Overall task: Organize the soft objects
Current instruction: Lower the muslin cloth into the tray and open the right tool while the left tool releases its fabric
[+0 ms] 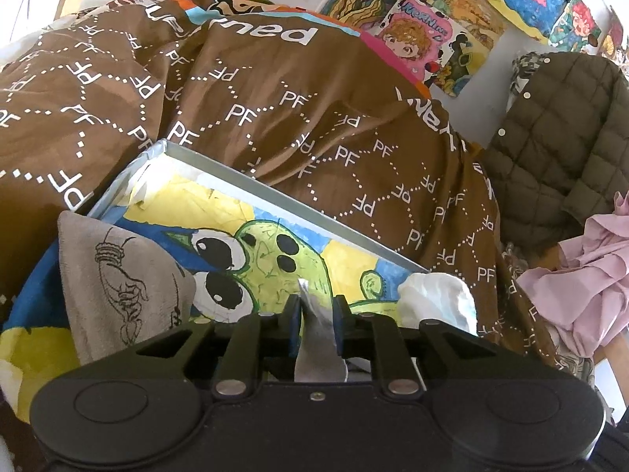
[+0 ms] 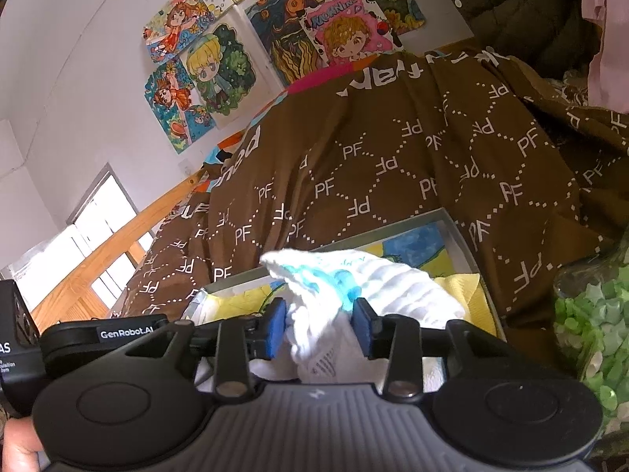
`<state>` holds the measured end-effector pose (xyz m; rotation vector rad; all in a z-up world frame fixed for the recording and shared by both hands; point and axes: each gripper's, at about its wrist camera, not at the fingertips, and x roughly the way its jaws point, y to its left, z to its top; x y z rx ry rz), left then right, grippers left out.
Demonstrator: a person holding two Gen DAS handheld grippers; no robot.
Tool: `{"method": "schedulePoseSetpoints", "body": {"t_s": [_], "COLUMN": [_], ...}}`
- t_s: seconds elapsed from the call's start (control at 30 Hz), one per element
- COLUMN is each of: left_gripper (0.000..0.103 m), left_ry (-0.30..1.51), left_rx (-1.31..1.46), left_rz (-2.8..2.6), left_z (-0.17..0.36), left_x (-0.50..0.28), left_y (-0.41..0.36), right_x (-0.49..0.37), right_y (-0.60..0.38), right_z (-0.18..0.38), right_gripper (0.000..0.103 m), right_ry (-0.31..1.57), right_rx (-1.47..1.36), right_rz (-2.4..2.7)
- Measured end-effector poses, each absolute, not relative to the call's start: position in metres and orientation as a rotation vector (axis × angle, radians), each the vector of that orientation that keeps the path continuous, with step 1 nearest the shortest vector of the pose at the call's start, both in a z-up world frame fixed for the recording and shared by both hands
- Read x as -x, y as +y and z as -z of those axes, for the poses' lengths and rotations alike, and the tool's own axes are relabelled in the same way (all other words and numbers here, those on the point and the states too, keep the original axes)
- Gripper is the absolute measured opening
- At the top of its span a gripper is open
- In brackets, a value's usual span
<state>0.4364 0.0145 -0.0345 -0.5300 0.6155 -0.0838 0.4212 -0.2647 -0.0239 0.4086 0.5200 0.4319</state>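
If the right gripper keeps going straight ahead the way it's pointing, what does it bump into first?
Probably the white cloth with blue marks: it is bunched between the right gripper pads and just ahead of them. Past it are the gray box rim and the brown blanket, though depth is hard to judge.

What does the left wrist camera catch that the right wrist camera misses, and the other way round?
Only the left view shows the grey printed cloth and the cartoon frog drawing in the box. Only the right view shows a window, a jar of green stars and a yellow cloth. Both show the brown PF blanket, the box rim, the white cloth and wall drawings.
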Motion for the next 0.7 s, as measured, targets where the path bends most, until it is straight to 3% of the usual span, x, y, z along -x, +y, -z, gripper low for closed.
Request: {"method": "schedulePoseSetpoints", "body": {"t_s": [0.2,0.43,0.53,0.7], "left_gripper": [0.037,0.07,0.079,0.087], "left_ry": [0.612,0.57,0.539,0.498], "left_rx": [0.511,0.457,0.416,0.368], "left_rz": [0.077,0.061,0.067,0.078], "left_z": [0.024,0.005,-0.006,-0.023], "left_x": [-0.427,-0.409,-0.396,-0.369], "left_y": [0.015,0.011,0.008,0.002], "right_x": [-0.414,-0.397,-0.387,-0.365], "right_y": [-0.267,-0.279,-0.285,-0.299], "right_z": [0.016,0.001,-0.008,-0.026], "right_gripper": [0.054,0.075,0.085,0.092], "right_ry": [0.498,0.458,0.432,0.383], "right_rx": [-0.39,-0.387,-0.387,-0.389], "right_rz": [-0.417,-0.39,-0.378,-0.361]}}
